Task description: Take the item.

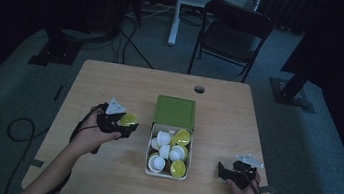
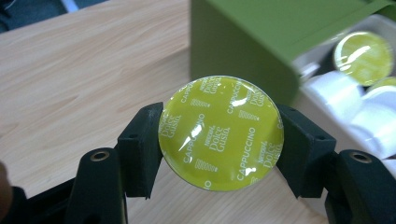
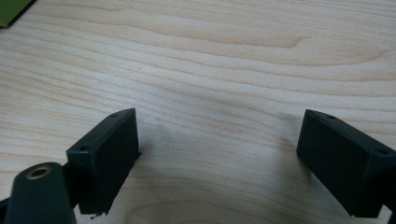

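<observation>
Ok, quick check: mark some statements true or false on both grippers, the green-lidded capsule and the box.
1. The left gripper is clamped on a round coffee capsule with a yellow-green foil lid. True.
2. The right gripper holds a white capsule. False: its jaws stand open over the bare wooden table.
3. The white cardboard box with a green flap is empty. False: it holds several capsules.
4. The held capsule is left of the box in the high view. True.

Left claw [image 2: 221, 135] is clamped with jaws level, while right claw [image 3: 219, 154] rests with jaws spread wide.
</observation>
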Available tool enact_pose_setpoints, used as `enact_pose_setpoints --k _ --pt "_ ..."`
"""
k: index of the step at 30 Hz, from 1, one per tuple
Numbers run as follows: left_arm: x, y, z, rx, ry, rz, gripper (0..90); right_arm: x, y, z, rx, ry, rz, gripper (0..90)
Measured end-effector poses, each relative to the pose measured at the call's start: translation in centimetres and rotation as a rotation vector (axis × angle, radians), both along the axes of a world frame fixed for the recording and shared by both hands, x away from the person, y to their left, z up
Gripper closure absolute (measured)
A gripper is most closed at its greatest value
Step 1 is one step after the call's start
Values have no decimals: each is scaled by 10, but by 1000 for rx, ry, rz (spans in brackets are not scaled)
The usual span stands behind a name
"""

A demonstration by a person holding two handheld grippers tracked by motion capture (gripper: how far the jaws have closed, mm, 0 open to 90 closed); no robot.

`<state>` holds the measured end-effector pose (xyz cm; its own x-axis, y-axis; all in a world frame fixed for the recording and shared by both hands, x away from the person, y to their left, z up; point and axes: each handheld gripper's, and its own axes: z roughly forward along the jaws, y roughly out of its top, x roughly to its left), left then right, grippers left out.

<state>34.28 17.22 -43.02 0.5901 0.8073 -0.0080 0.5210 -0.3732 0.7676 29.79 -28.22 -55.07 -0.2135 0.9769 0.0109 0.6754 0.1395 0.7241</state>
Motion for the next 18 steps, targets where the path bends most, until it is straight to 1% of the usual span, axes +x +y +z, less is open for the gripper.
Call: enact_pose_setpoints --k 1,2,4,6,10,12,14,18 --pt "0 2 -2 -3 -2 12 381 0 0 0 0 0 0 123" --pt "0 6 -4 -3 6 19 381 0 0 0 0 0 0 123" --pt "0 11 -8 4 6 33 382 0 0 0 0 0 0 123" --pt "-1 17 -13 4 14 41 381 0 0 0 0 0 0 123" --pt "-3 26 -23 8 14 60 382 0 0 0 0 0 0 123" --pt "-4 31 -28 8 29 65 382 0 0 0 0 0 0 123" --pt "-4 36 -32 14 37 80 381 0 0 0 0 0 0 123" --pt "-5 46 -40 12 53 104 382 0 0 0 0 0 0 123"
